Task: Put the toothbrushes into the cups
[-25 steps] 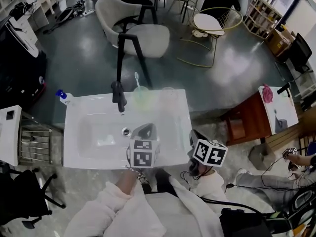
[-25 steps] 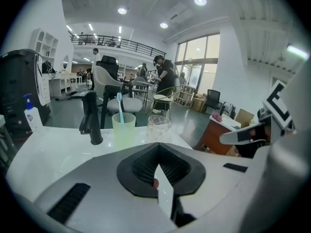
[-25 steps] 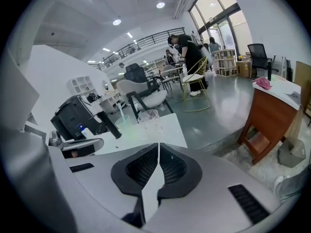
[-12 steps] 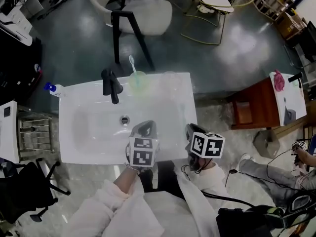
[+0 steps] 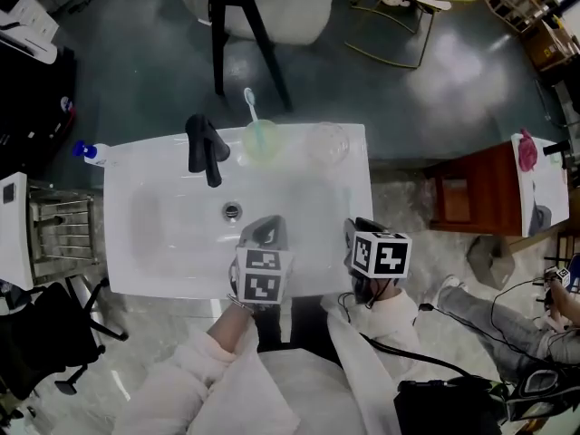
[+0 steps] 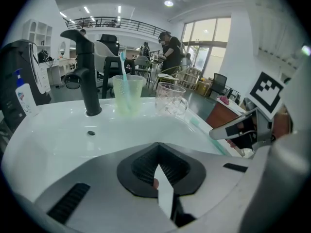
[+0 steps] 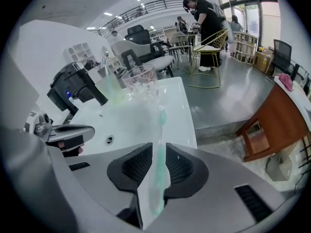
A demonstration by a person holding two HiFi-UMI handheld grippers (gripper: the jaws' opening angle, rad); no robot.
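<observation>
A pale green cup [image 5: 262, 140] stands at the back of the white sink [image 5: 154, 243] with a white-and-green toothbrush [image 5: 251, 107] upright in it. Just to its right is a clear glass cup [image 5: 328, 141], which holds nothing that I can see. My right gripper [image 7: 156, 171] is shut on a translucent green toothbrush [image 7: 159, 144] whose head points toward the cups. It hovers over the sink's front right part [image 5: 358, 234]. My left gripper [image 5: 263, 234] is above the basin's front, and its jaws [image 6: 160, 171] are shut with nothing between them.
A black faucet [image 5: 204, 145] rises left of the green cup. A soap bottle with a blue cap [image 5: 91, 152] sits on the sink's back left corner. A metal rack [image 5: 54, 234] stands left of the sink, a wooden table [image 5: 471, 193] to the right, and chairs behind.
The head view has swung, so the sink sits a little lower in the picture. Both grippers stay at the sink's front, and the right one still holds the toothbrush.
</observation>
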